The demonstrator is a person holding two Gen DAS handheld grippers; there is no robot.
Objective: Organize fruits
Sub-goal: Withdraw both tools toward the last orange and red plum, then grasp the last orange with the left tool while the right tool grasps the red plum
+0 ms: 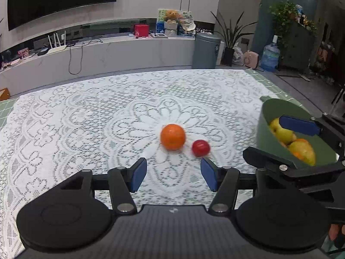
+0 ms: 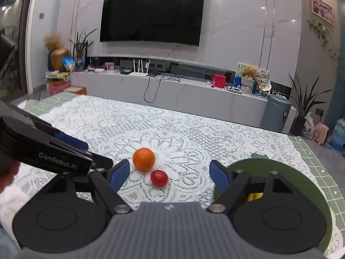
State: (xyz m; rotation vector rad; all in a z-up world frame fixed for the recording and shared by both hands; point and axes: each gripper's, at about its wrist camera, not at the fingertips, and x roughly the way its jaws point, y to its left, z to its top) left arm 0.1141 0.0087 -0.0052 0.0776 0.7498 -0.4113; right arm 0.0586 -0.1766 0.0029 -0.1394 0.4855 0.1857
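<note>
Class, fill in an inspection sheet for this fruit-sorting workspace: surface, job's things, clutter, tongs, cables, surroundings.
Surface: white lace tablecloth over a green checked cloth.
Job's things: orange and small red fruit loose on the lace, close together; green bowl at the right holds yellow and orange fruit.
Clutter: nothing seen on the table.
Tongs: left tongs open, empty, short of the two fruits; right tongs open, empty, one finger over the bowl.
Cables: black cable hanging down the TV bench; none on the table.
Surroundings: wall TV, router, potted plants, bin, water bottle.
</note>
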